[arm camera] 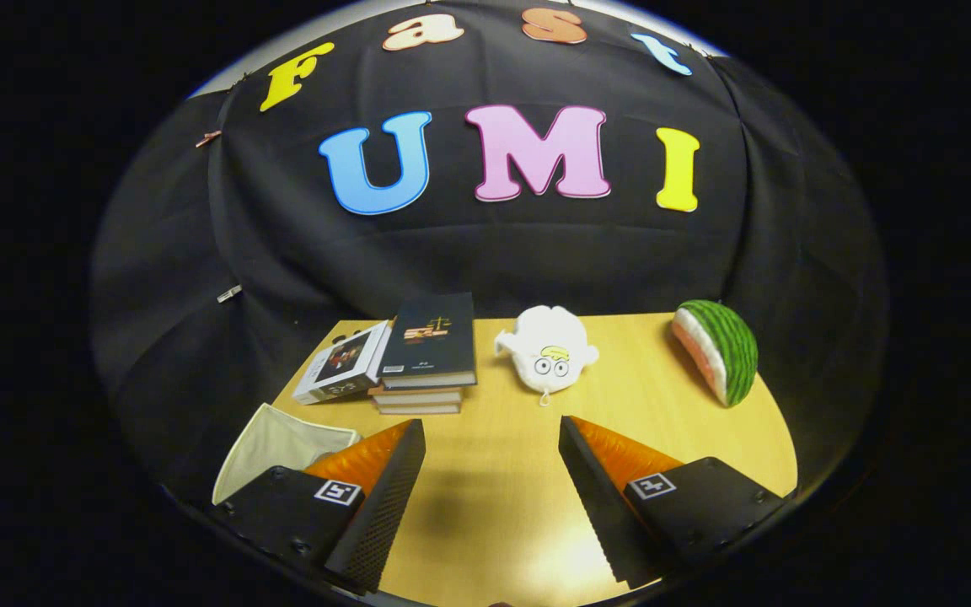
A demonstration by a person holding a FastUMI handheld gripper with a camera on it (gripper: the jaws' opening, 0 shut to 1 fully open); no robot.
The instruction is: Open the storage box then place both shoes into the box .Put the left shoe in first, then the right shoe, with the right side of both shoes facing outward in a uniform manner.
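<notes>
My gripper (492, 438) hangs open above a wooden table (494, 506), its two fingers spread wide with only bare tabletop between them. Just left of the left finger lies a pale cream fabric piece (270, 451) with a folded edge; it may be part of the storage box, but I cannot tell.
Beyond the fingers a stack of dark books (428, 358) sits at the back left, with a white book (342, 364) leaning beside it. A white plush toy (548, 357) lies at the back middle. A watermelon-slice plush (720, 350) stands at the back right.
</notes>
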